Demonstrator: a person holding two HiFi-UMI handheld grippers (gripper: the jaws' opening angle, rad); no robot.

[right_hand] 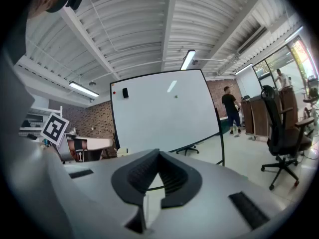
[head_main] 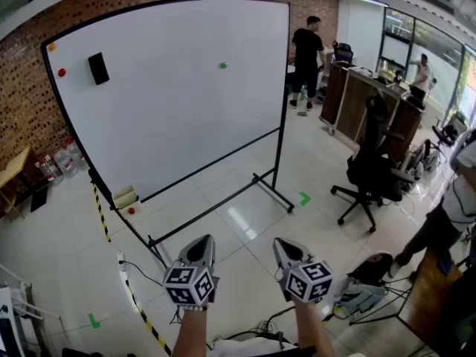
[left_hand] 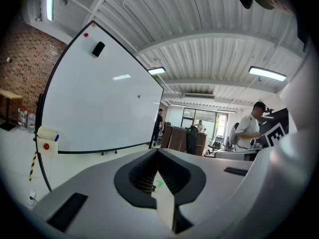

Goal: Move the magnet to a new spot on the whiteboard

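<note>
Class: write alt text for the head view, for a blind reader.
The left tool and right tool, both shut and empty, are held well short of a standing whiteboard. A green magnet sits on its upper right.

Head view: high, facing forward and down; whiteboard (head_main: 178, 88) well apart, across the floor (head_main: 67, 244).
Left gripper view: low, along its jaws; whiteboard (left_hand: 94, 108) seen aslant, at left.
Right gripper view: low, along its jaws; whiteboard (right_hand: 164, 111) nearly square-on.
Shared: whiteboard, in all three.
</note>
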